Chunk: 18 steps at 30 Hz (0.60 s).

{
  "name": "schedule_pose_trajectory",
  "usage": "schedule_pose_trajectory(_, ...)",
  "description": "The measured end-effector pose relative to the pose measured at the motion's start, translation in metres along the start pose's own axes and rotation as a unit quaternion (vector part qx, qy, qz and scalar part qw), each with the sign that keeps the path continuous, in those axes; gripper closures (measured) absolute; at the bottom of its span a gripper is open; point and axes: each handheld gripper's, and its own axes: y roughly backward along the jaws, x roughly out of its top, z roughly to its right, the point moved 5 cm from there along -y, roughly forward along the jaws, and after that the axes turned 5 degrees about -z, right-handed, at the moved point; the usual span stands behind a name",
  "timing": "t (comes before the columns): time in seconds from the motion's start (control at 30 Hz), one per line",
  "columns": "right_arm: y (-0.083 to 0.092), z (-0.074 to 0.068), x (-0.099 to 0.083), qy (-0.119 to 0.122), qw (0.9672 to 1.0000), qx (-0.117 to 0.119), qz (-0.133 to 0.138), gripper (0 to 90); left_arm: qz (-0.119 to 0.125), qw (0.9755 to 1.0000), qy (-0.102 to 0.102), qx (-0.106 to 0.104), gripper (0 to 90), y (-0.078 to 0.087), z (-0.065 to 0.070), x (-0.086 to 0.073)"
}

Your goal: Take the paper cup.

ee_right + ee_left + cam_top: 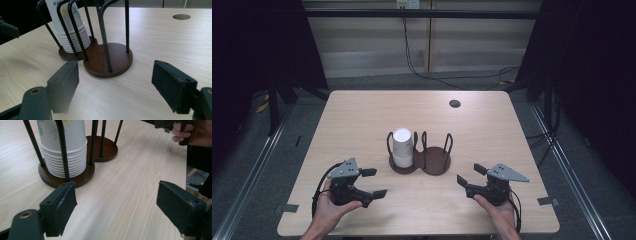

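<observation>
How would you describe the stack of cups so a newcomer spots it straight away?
Start at the light wooden table and find the dark brown double-disc holder with black wire hoops near its middle. The stack of white paper cups stands upside down in the left bay; the right bay beside it is empty.
</observation>
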Motion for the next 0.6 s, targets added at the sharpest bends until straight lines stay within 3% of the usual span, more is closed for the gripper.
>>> schedule_pose_trajectory(0.1,0.001,0.001,0.0,0.001,1.0,-0.003,0.001,21.5,0.0,1.0,0.006,0.003,17.3,0.0,-0.001,0.001)
schedule_pose_trajectory(0.17,0.001,0.002,0.0,-0.003,1.0,-0.004,0.001,21.5,-0.002,0.9999,0.011,-0.007,17.9,0.0,-0.001,0.001)
schedule_pose_trajectory(0.3,0.002,0.003,0.0,-0.001,1.0,-0.004,0.001,21.5,0.003,0.9997,0.015,-0.018,26.5,0.001,0.0,0.005)
schedule_pose_trajectory(0.5,0.003,-0.003,0.0,0.007,1.0,0.004,-0.001,21.0,0.008,0.9999,0.003,-0.013,35.5,0.003,0.003,0.008)
schedule_pose_trajectory(0.6,0.002,-0.006,0.0,0.014,0.9999,0.009,-0.003,20.8,0.016,0.9996,-0.006,-0.023,39.5,0.005,0.006,0.01)
